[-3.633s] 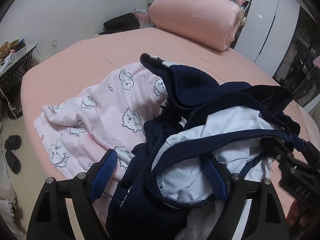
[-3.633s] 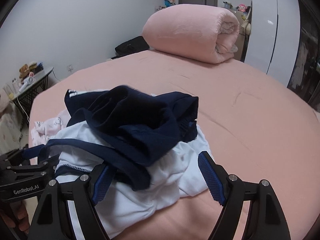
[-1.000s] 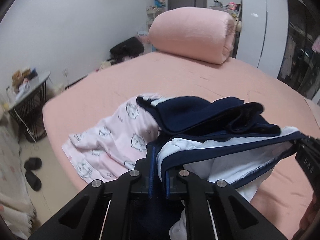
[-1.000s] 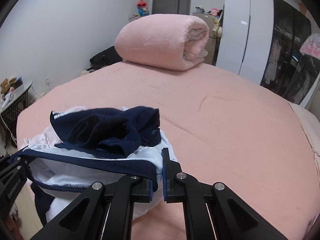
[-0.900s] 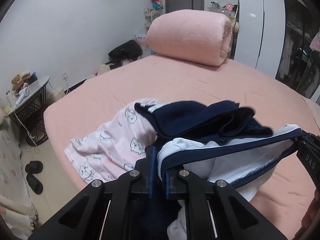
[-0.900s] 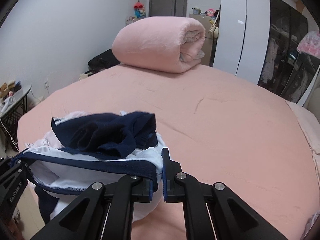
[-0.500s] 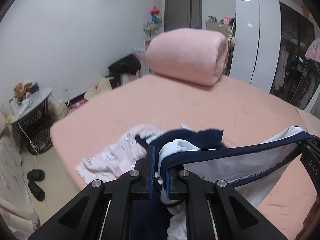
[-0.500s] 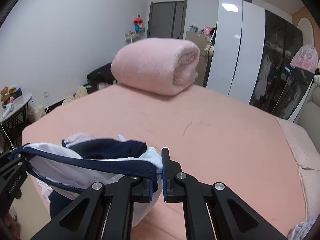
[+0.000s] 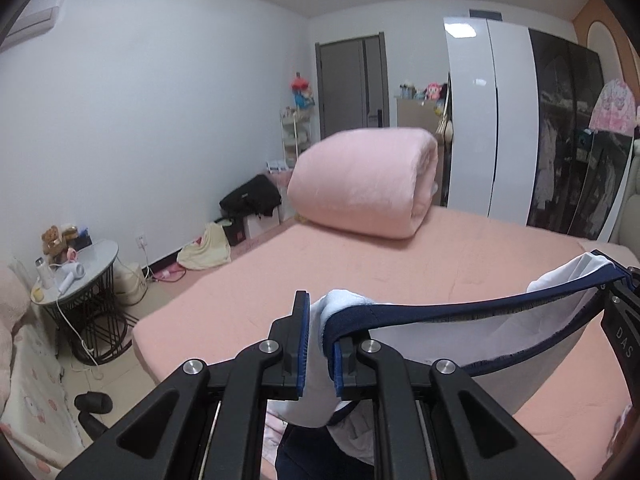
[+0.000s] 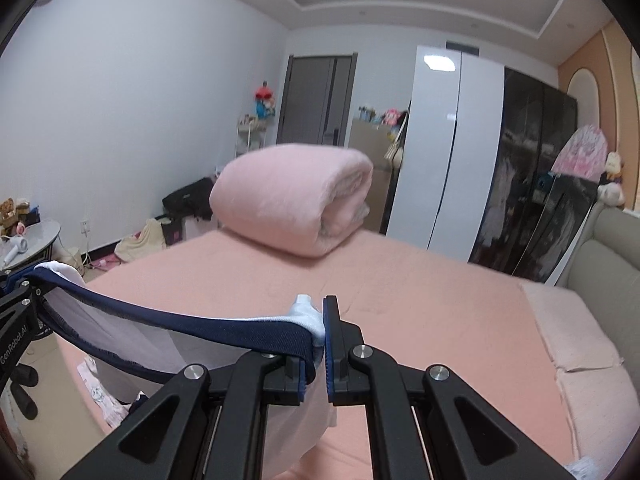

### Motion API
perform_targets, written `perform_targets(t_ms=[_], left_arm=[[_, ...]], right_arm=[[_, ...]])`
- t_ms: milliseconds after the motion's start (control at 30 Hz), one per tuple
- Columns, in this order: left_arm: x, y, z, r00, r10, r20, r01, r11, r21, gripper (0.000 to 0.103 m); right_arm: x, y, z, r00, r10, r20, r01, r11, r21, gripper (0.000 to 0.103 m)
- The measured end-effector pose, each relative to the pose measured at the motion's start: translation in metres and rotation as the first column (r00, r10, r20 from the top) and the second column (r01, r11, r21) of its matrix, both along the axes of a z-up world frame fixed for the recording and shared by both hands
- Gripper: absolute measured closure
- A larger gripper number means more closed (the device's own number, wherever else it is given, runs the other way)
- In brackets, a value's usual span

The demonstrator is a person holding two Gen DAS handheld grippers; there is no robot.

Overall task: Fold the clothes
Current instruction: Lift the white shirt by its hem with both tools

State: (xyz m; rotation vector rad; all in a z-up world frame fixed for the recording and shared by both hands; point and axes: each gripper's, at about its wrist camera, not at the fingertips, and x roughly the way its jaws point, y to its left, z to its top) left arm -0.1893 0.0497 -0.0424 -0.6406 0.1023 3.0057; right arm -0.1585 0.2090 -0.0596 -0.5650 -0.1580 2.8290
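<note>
Pink bed (image 9: 248, 300) spreads below as the left gripper (image 9: 319, 344) and right gripper (image 10: 318, 350) each clamp tight on one end of the white garment (image 10: 132, 342)'s navy band (image 9: 460, 312), hoisting it clear, likely to let it hang straight for folding.

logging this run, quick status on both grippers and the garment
Left gripper and right gripper shut on the white garment's navy band, stretched between them above the pink bed. Rolled pink quilt far off, nothing blocking.

The pink bed (image 10: 420, 292) is wide and bare ahead. A big rolled blanket (image 10: 292, 208) sits at the far end.
</note>
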Motion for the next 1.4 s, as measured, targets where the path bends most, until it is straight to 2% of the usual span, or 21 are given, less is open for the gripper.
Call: perform_targets(t_ms=[133, 333, 767, 967, 1133, 1400], left_arm=[[0.018, 0.004, 0.025, 0.999, -0.007, -0.049, 0.006, 1.000, -0.002, 0.093], [0.047, 0.018, 0.063, 0.987, -0.014, -0.163, 0.005, 0.998, -0.055, 0.093], [0.099, 0.027, 0.131, 0.963, -0.051, -0.266, 0.041, 0.998, -0.044, 0.093], [0.128, 0.043, 0.147, 0.942, -0.099, -0.322, 0.091, 0.995, -0.040, 0.093], [0.141, 0.058, 0.153, 0.931, -0.149, -0.332, 0.141, 0.989, -0.048, 0.093], [0.142, 0.092, 0.153, 0.924, -0.220, -0.314, 0.201, 0.975, -0.091, 0.093]], right_arm=[[0.021, 0.001, 0.026, 0.999, -0.009, -0.035, 0.010, 1.000, 0.007, 0.100], [0.052, 0.005, 0.059, 0.994, -0.035, -0.102, 0.037, 0.999, 0.019, 0.100], [0.120, 0.007, 0.142, 0.969, -0.054, -0.240, 0.073, 0.995, 0.070, 0.100], [0.164, 0.006, 0.159, 0.942, -0.112, -0.315, 0.168, 0.973, 0.157, 0.100], [0.186, 0.022, 0.170, 0.940, -0.141, -0.310, 0.191, 0.972, 0.137, 0.100], [0.204, 0.048, 0.165, 0.933, -0.219, -0.286, 0.264, 0.956, 0.130, 0.100]])
